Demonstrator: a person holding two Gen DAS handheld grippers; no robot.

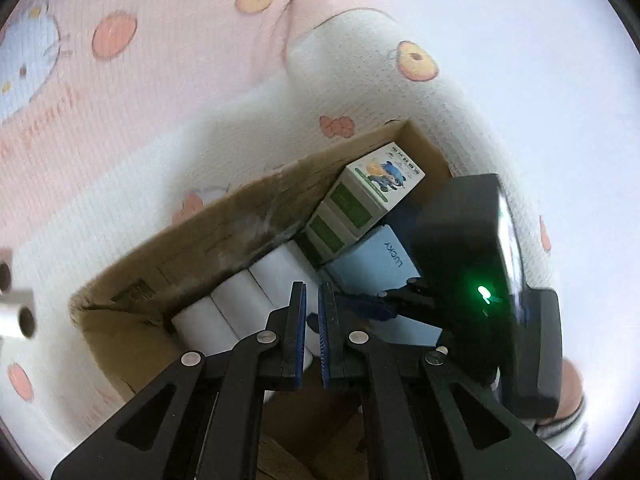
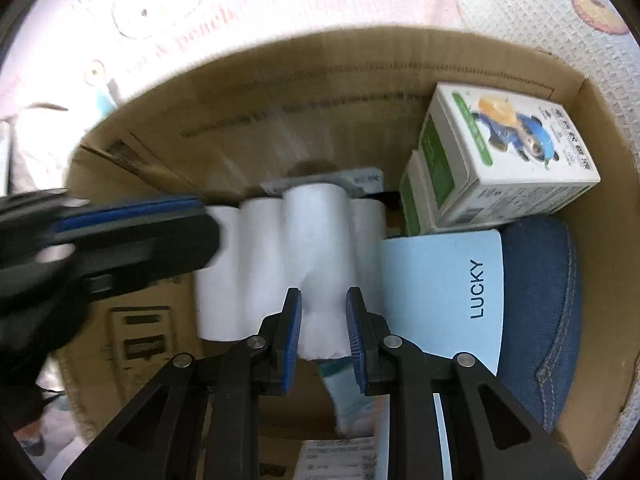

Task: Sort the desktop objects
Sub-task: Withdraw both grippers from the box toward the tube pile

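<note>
Light-blue box [image 2: 444, 300] marked "LUCKY" inside cardboard box [image 2: 248, 92]

Pink-and-white textured cloth [image 1: 168, 92], cartoon fruit prints, bright even light.

Bright, overexposed surroundings; blurred, fisheye-warped edges.

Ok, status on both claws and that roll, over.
Right claw shut on white roll, above the row in cardboard box. Left claw shut, empty. Left claw close beside the row.
</note>
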